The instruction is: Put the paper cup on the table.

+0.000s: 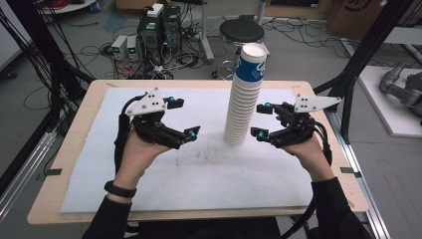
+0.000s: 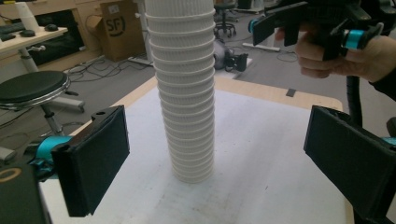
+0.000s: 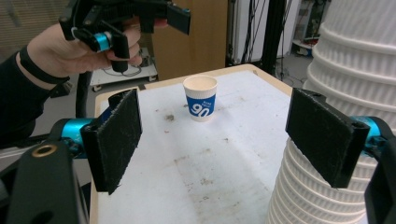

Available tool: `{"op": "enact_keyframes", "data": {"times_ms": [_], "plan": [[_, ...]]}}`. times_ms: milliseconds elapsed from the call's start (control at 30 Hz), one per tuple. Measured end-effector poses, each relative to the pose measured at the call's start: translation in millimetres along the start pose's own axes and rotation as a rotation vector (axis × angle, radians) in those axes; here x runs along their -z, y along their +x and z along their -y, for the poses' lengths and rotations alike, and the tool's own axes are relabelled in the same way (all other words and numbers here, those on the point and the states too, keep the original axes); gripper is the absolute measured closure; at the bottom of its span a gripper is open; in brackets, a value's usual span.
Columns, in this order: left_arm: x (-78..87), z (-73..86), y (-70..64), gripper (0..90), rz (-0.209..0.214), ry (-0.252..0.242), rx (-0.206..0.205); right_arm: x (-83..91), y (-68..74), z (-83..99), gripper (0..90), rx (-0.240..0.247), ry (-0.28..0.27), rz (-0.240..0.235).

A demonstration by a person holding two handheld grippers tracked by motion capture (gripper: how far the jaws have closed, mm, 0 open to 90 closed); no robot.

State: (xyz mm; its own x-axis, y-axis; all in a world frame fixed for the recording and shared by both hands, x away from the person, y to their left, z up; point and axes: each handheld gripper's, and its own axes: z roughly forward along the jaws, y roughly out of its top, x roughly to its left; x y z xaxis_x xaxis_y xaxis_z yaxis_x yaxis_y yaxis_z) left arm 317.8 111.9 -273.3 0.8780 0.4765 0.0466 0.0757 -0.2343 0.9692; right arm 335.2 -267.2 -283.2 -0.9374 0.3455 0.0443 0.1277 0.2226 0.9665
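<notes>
Cables (image 1: 164, 55), computer boxes (image 1: 158, 30) and a round black stool (image 1: 242, 32) on the grey floor beyond; closer in, a pale wooden tabletop (image 1: 74, 129) under a white, lightly stained mat (image 1: 199, 169). Standing upright on the mat, right of centre: a tall stack of ribbed white paper cups (image 1: 242, 99), topmost one banded blue. Left gripper (image 1: 181, 118) held off to the stack's left, fingers (image 2: 93, 158) spread wide, flat black pads with a rough weave, holding nothing, touching nothing. Right gripper (image 1: 261, 120) just beside the stack on its right, fingers (image 3: 327, 135) also wide apart and empty. Seen from the right gripper view, a single blue-and-white cup (image 3: 201, 98) alone at the far end of the mat, upright.
</notes>
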Motion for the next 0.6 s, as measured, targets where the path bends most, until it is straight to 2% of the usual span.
{"op": "enact_keyframes", "data": {"times_ms": [267,600], "plan": [[3.7,2.5,5.4,6.8,-0.006,-0.013,0.009,4.2,-0.8,1.1,18.7,0.000,-0.005,0.014],[2.3,4.2,7.0,6.8,-0.006,0.000,0.011,4.9,-2.4,1.5,18.7,0.001,-0.009,0.013]]}}
